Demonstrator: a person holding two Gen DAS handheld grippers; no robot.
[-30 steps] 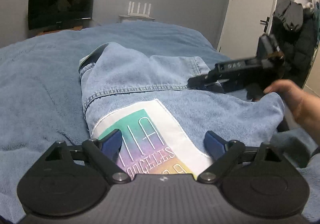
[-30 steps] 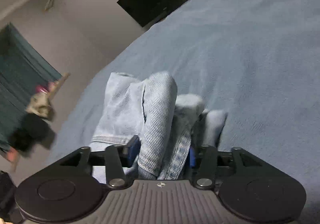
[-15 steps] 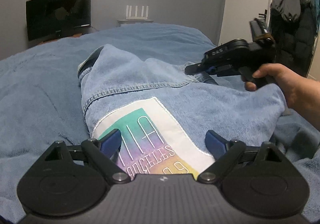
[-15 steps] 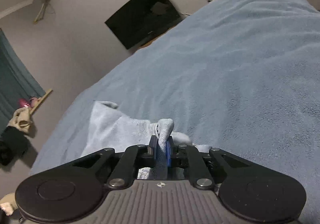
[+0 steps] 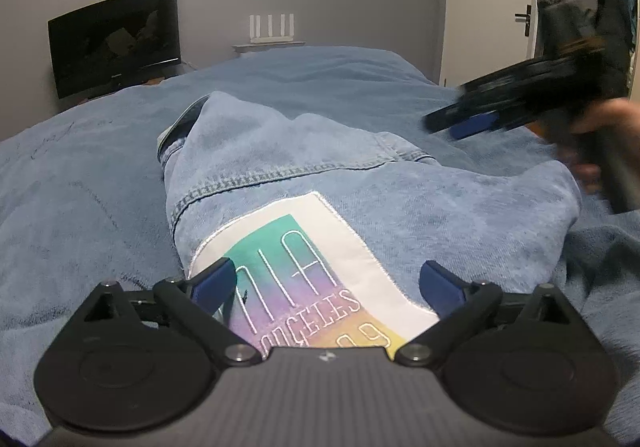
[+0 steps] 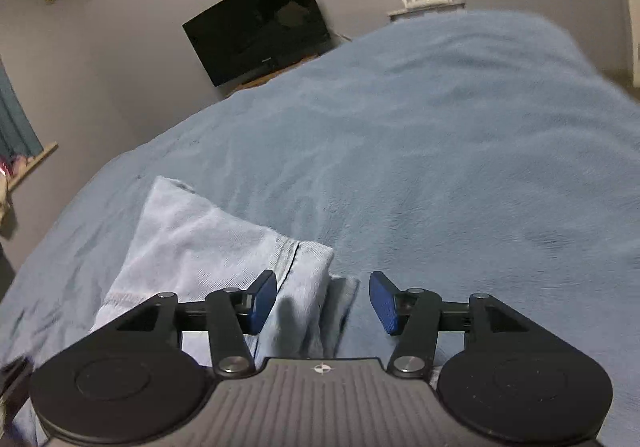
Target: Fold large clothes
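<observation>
No boxes or bins anywhere, just the denim jacket lying folded on the blue blanket; the left gripper sits wide apart with nothing gripped, its jaws just spread a bit more, and the jacket's printed patch lies flat between and below the fingers; the right gripper was pinched tight on a denim fold half a second ago, now its jaws have just opened about halfway and the fold sits loose between the pads, untouched; from the left camera it's blurred, off beyond the right fingertip
</observation>
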